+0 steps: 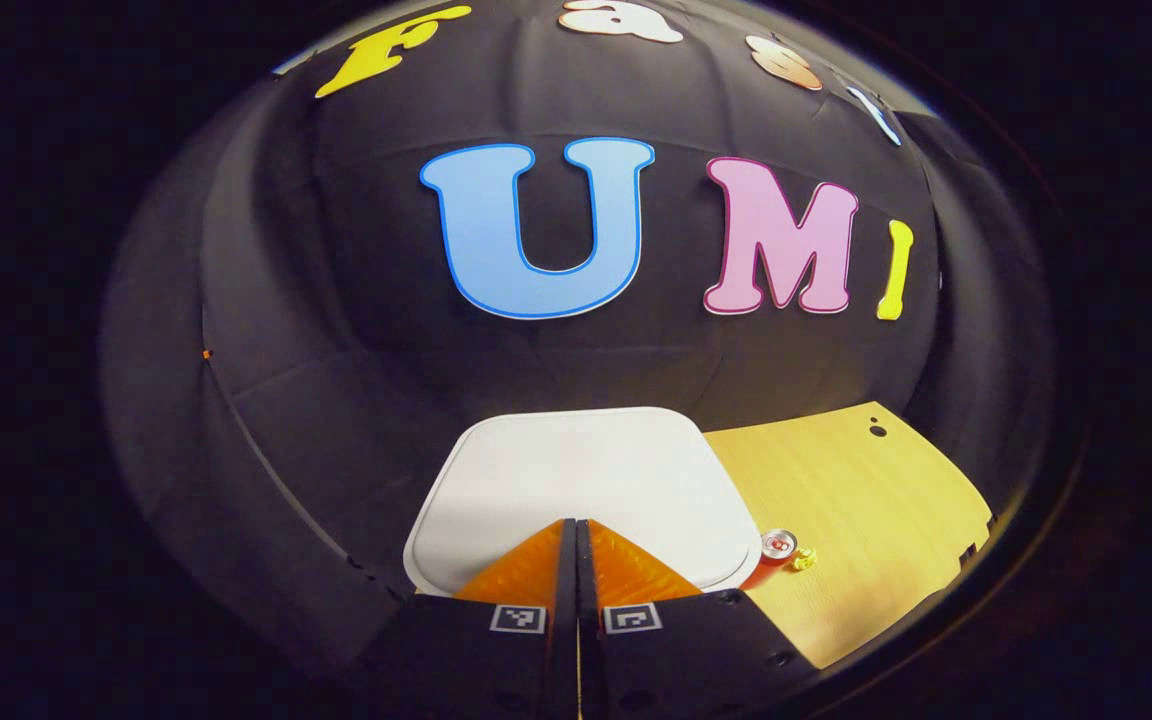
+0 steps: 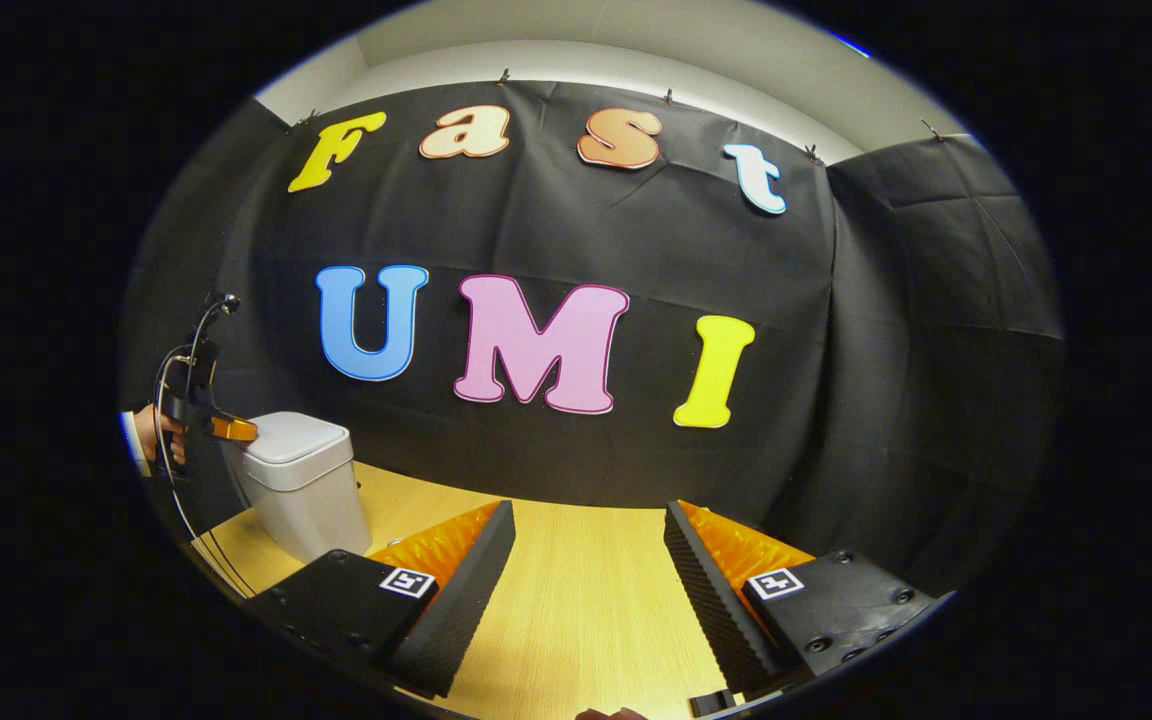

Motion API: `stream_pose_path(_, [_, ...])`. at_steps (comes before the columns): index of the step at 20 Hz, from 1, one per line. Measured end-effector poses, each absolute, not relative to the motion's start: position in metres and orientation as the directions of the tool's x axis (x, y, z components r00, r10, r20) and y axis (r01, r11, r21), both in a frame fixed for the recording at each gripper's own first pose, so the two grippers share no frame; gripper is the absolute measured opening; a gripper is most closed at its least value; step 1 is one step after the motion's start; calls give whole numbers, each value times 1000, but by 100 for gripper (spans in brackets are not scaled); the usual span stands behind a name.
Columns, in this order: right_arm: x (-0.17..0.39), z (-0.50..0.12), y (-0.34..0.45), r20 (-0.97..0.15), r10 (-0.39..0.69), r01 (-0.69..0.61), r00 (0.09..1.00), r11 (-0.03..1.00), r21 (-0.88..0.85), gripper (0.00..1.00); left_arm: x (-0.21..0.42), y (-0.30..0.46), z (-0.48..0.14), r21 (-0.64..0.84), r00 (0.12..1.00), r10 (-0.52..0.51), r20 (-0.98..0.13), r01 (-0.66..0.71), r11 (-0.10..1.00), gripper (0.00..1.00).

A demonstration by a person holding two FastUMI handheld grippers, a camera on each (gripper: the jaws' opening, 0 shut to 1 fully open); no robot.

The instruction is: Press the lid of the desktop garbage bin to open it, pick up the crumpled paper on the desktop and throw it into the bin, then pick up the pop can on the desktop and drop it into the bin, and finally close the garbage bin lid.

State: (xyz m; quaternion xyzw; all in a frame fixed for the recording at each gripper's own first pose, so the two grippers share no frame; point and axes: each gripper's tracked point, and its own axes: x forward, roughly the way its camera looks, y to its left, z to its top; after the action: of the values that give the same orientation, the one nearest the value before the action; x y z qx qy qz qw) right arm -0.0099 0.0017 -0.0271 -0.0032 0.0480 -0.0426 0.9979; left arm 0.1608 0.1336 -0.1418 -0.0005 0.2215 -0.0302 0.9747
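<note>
The white bin lid lies flat and closed right under my left gripper, whose fingers are shut together with their tips over the lid's near part. Whether the tips touch it I cannot tell. Right of the bin stands the pop can, seen from above, with a small crumpled yellow paper beside it. In the right gripper view the white garbage bin stands at the far left of the table, and the left gripper, held by a hand, rests at its lid. My right gripper is open over bare wood.
The light wooden table runs right of the bin to a notched far corner. Black cloth walls close in behind and on both sides. Cables hang from the left gripper beside the bin.
</note>
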Motion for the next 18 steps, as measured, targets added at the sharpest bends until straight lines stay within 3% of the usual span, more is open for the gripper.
stream_pose_path(3, [-13,-22,2,-80,-93,93,992,996,-8,96,162,135,-128,-4,914,-59,-401,62,998,7])
stream_pose_path(11, [-25,-20,4,-76,-93,91,993,995,-34,97,159,142,-45,28,981,-27,-193,33,999,6])
stream_pose_path(18, [-17,-17,30,-57,-17,15,998,999,-30,97,105,141,18,39,999,-15,-51,17,999,7])
